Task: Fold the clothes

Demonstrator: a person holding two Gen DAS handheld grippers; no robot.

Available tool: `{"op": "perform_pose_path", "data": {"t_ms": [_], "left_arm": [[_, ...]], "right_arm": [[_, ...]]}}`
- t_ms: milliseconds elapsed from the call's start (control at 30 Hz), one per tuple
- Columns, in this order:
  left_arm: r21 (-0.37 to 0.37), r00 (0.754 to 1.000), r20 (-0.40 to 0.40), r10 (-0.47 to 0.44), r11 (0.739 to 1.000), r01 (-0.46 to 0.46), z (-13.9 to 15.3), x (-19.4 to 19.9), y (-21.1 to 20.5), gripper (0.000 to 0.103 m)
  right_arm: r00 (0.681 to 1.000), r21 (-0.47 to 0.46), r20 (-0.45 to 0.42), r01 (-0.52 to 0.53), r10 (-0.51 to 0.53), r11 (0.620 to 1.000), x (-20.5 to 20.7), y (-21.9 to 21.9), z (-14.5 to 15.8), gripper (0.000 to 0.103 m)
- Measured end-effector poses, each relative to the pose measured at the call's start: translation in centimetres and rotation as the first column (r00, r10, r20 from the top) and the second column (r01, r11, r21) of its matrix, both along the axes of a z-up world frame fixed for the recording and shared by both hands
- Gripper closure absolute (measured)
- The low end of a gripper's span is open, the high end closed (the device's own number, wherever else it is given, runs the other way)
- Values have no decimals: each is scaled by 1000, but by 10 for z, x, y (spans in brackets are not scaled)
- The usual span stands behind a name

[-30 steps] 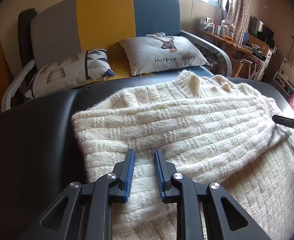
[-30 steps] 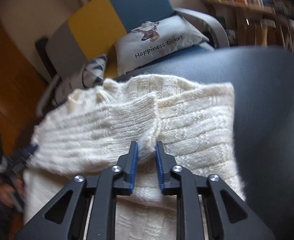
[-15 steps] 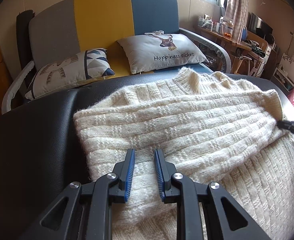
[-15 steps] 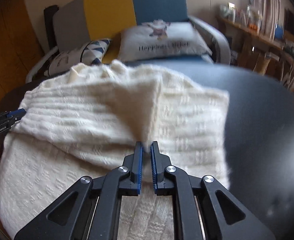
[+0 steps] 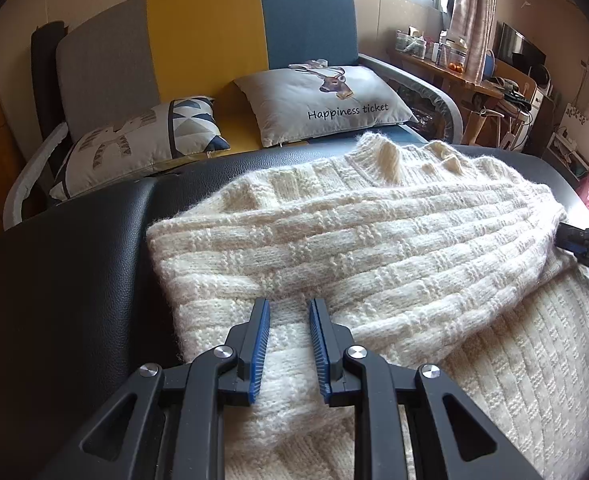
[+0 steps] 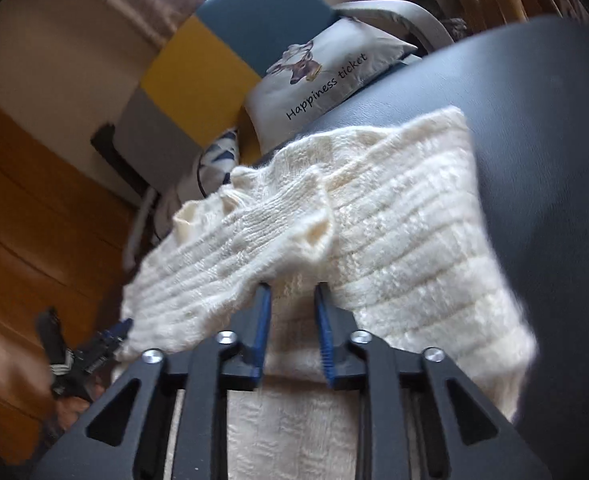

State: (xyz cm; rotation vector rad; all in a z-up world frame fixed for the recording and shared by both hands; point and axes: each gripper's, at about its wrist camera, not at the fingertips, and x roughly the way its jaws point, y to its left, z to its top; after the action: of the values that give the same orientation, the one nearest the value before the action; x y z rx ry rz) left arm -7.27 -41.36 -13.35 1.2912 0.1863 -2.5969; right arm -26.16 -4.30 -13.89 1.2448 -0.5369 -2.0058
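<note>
A cream knit sweater [image 5: 374, 248] lies on a black padded surface [image 5: 54, 300]. My left gripper [image 5: 289, 304] sits at its near left edge with thick knit bunched between the blue pads, gripped. In the right wrist view a sleeve [image 6: 254, 240] is folded across the sweater's body [image 6: 406, 240], its cuff end just beyond my right gripper [image 6: 292, 290]. That gripper's jaws are opening, and the pads stand clear of the cuff. The right gripper's tips [image 5: 586, 246] show at the sweater's right edge, and the left gripper [image 6: 110, 336] shows small at the far left.
Behind the surface stands a grey, yellow and blue sofa [image 5: 198, 48] with a deer pillow [image 5: 334, 104] and a patterned pillow [image 5: 142, 140]. A cluttered wooden shelf [image 5: 454, 64] runs along the right wall. Bare black padding [image 6: 554, 160] lies right of the sweater.
The right gripper, shut on the sleeve cuff half a second ago, has let it go and its jaws have parted; it also rolled. The left gripper has stayed put.
</note>
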Motion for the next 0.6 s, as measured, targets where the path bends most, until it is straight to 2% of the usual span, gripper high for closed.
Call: {"op": "perform_pose_path", "data": {"t_ms": [33, 100, 167, 300, 367, 500, 600], "left_arm": [[2, 1000, -1, 0, 1000, 0, 0, 0, 0, 83], [3, 1000, -3, 1, 1000, -1, 0, 0, -1, 83], [0, 1000, -3, 0, 1000, 0, 0, 1, 0, 83], [0, 1000, -1, 1, 1000, -1, 0, 1, 0, 82], [2, 1000, -2, 2, 1000, -2, 0, 2, 0, 82], [1, 1000, -4, 2, 1000, -2, 0, 1, 0, 82], [-1, 1000, -4, 2, 1000, -2, -1, 1, 1, 82]], "right_arm": [[1000, -16, 3, 8, -8, 1000, 2, 3, 1, 64], [1000, -43, -7, 17, -18, 999, 6, 7, 5, 38], [999, -58, -19, 28, -29, 998, 9, 10, 9, 29], [995, 44, -88, 54, -50, 998, 8, 0, 20, 29], [995, 71, -83, 53, -47, 996, 5, -4, 19, 29], [1000, 9, 3, 26, -26, 1000, 0, -4, 9, 29], [997, -55, 53, 50, -47, 997, -4, 3, 5, 29]]}}
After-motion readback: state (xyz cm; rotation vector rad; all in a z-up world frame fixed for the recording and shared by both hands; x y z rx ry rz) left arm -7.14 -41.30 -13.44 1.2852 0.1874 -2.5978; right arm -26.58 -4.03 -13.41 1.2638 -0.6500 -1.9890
